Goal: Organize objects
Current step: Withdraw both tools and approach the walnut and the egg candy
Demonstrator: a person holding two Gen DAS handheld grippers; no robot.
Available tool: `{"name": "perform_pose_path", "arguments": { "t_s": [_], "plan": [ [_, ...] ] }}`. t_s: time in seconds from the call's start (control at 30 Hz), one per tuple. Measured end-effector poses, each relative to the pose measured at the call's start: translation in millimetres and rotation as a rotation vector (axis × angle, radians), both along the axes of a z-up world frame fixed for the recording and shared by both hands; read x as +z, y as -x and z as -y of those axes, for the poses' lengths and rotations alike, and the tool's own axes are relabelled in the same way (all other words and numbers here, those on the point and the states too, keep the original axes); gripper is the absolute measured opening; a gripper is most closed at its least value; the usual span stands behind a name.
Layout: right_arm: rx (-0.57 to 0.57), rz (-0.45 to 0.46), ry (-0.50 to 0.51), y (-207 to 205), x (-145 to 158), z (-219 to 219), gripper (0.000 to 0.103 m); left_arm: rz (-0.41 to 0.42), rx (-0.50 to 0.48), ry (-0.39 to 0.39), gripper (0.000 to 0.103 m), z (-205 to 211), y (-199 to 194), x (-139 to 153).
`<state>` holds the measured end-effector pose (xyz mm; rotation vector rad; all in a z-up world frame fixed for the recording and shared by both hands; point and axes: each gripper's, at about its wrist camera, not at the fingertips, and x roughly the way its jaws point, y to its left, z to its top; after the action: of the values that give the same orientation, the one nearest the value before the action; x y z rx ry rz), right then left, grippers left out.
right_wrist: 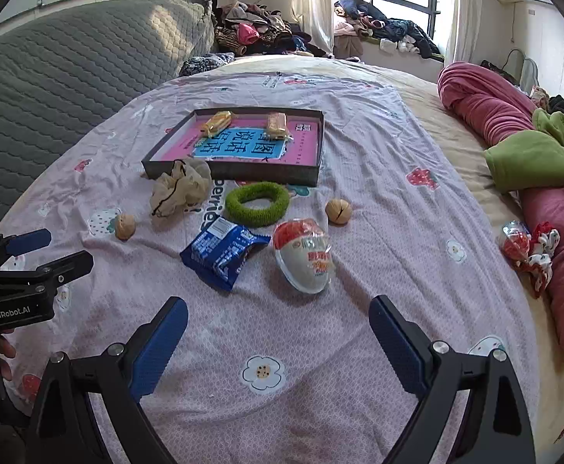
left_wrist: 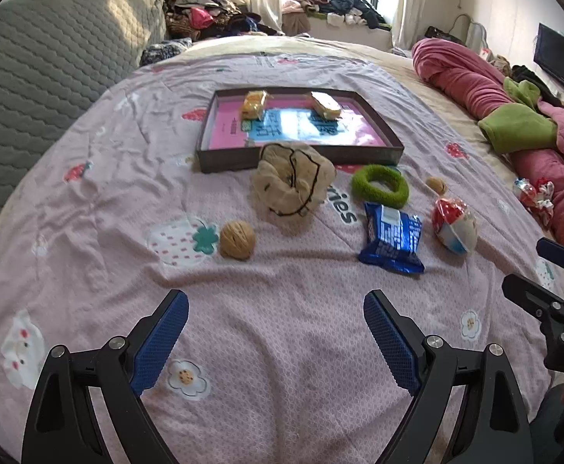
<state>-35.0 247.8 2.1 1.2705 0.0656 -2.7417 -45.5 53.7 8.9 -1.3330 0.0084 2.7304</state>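
Bed (left_wrist: 282, 348): pink sheet, broad bare cloth before my claws.
Tray (right_wrist: 243, 173): open box mid-bed, two wrapped cakes inside; I judge it the collecting place.
Loose, near its front wall: beige scrunchie (left_wrist: 291, 181), green ring (left_wrist: 379, 186), blue packet (left_wrist: 392, 239), walnut (left_wrist: 237, 239).
Left claw (left_wrist: 276, 342) and right claw (right_wrist: 278, 348): spread, holding nothing.
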Motion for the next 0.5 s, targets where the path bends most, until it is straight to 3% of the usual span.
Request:
{"name": "perform_pose_path", "arguments": {
  "t_s": [0.5],
  "plan": [
    [-0.037,-0.002,0.067,-2,-16,-11,0.095,0.021,0.034,-0.033,0.093,24,3,-27]
  ]
}}
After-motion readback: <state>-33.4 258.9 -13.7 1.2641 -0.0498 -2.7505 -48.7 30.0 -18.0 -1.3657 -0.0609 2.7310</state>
